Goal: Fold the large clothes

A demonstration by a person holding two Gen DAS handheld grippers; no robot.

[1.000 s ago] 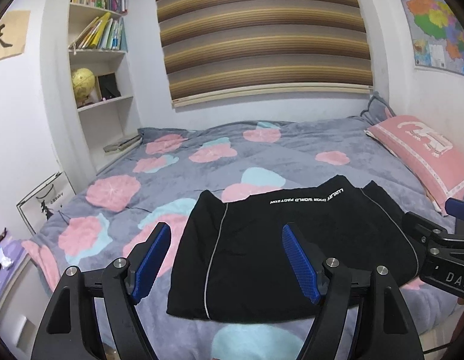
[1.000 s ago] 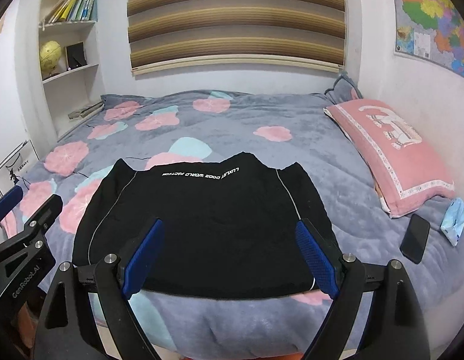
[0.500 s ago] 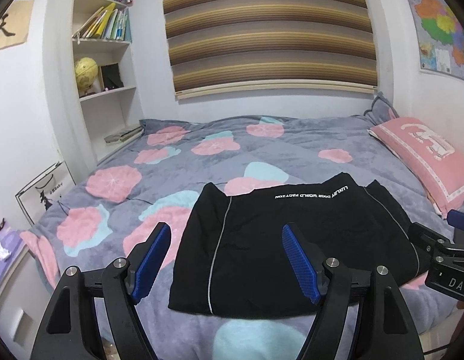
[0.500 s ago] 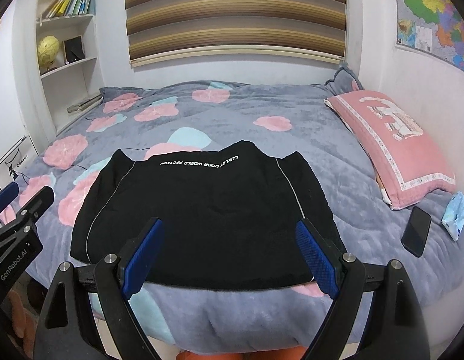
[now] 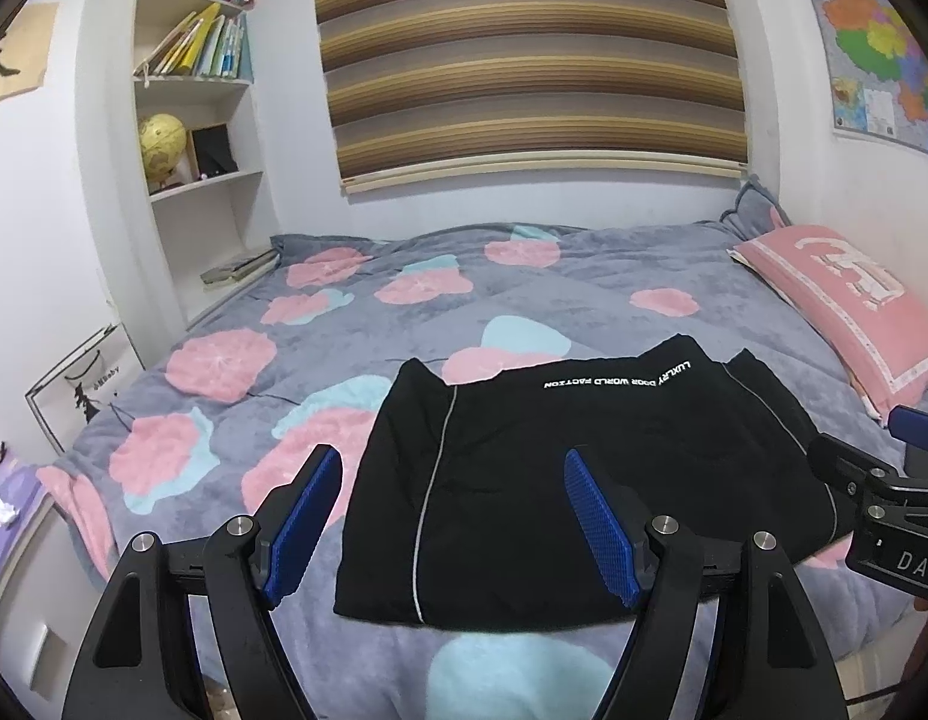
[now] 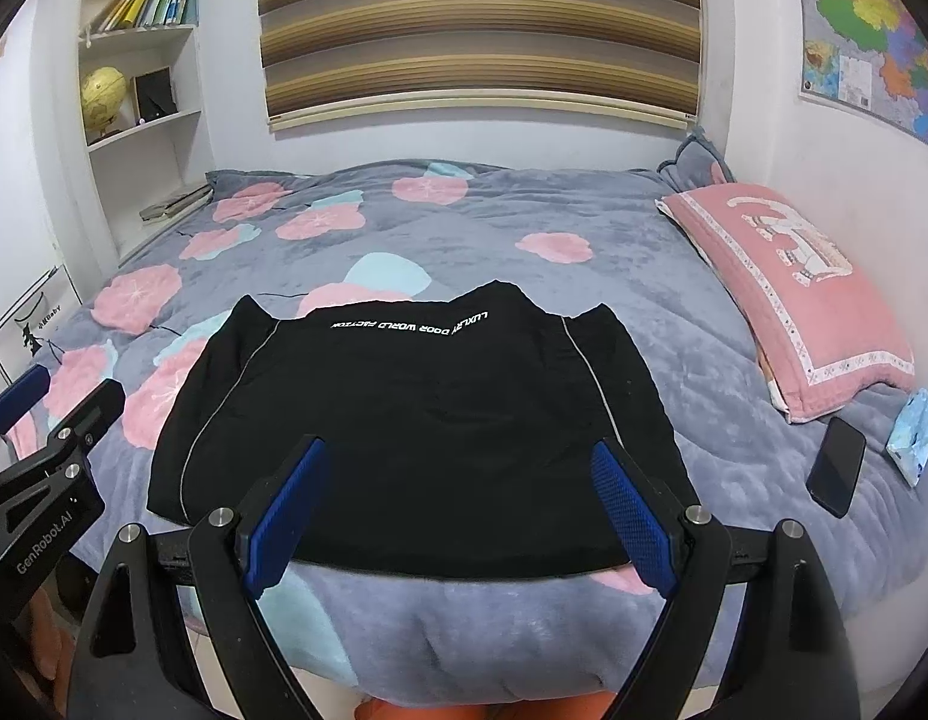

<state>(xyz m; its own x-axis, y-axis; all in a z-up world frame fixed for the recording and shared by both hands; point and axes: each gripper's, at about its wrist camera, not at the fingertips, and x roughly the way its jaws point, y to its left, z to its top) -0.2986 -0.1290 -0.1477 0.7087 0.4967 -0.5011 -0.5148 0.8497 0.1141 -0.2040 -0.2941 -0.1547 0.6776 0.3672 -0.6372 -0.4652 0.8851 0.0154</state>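
A black garment with thin grey piping and a line of white lettering lies folded flat near the bed's front edge. My left gripper hovers open in front of its left part, nothing between the blue pads. Open too, my right gripper hangs before the garment's near hem, clear of the cloth. Each gripper shows at the edge of the other's view: the right gripper at far right, the left gripper at far left.
The bed has a grey cover with pink and blue patches. A pink pillow lies at the right, with a dark phone and a blue packet near it. Bookshelves stand left, a striped blind behind.
Both views have drawn back and risen slightly, so the garment sits a little lower and farther off. The garment has not moved and both grippers stay open.
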